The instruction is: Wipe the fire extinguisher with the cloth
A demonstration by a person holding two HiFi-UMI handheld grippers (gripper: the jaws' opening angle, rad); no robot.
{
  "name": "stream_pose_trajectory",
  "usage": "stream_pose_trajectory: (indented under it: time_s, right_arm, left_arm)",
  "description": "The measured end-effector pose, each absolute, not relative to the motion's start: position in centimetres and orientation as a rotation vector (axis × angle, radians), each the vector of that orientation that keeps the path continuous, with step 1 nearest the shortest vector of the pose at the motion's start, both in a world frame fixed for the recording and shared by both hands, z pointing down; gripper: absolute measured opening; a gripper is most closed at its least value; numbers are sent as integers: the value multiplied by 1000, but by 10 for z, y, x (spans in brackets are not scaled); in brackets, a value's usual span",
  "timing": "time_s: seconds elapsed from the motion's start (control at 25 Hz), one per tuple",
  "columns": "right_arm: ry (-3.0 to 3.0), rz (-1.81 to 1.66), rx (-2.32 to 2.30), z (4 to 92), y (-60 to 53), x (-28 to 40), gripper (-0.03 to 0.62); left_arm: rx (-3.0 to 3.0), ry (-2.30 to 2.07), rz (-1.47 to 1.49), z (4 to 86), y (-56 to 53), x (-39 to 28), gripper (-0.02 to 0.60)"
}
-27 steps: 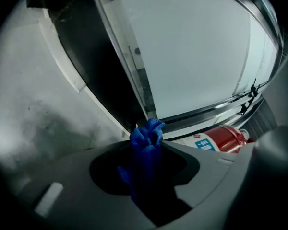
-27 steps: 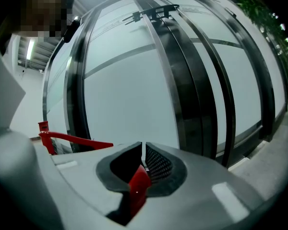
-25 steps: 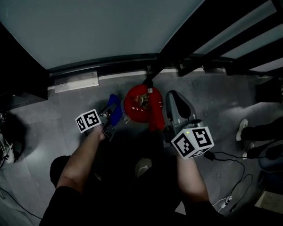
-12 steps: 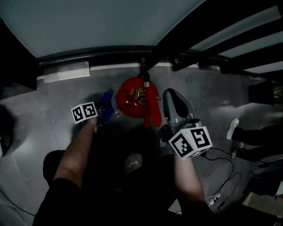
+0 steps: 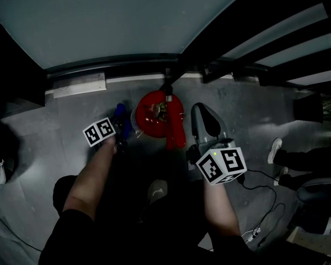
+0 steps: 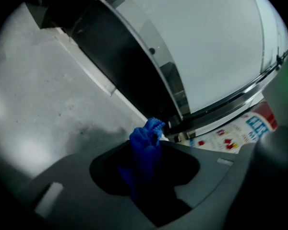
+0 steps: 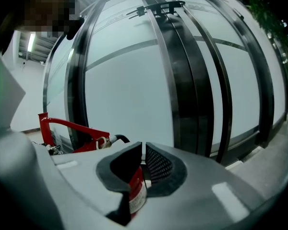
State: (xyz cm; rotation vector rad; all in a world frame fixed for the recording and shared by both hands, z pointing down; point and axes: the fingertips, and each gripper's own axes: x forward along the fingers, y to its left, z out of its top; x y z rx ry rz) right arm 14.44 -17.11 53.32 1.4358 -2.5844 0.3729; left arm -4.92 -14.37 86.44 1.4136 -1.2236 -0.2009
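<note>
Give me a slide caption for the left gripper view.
Left gripper clamps a bunched blue cloth, with floor and glass wall beyond.

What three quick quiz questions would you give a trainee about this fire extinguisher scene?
1. True or false: the cloth is red.
2. What holds the cloth? A) the left gripper B) a bare hand C) nothing
3. Fill in: the fire extinguisher stands on the ____.
Key: 1 false, it is blue; 2 A; 3 floor.
</note>
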Motion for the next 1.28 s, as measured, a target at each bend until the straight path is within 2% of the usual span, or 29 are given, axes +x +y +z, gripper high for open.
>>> stream_pose_trajectory:
  time_s: [0.32, 0.52, 0.88, 1.28]
  right_arm:
    - [-2605, 485, 1668, 513, -206, 168, 26]
    - [-2622, 556, 1695, 503, -217, 160, 26]
    - [-2701, 346, 1614, 479, -225, 136, 26]
    - [-2692, 421, 1584, 500, -231, 124, 26]
  left_arm:
    - [1756, -1301, -500, 650, -148, -69, 156]
    - [1748, -1043, -765, 572, -112, -47, 156]
    - [1637, -988, -794, 592, -89, -9, 156]
    - [1501, -1065, -692, 659, -87, -7, 156]
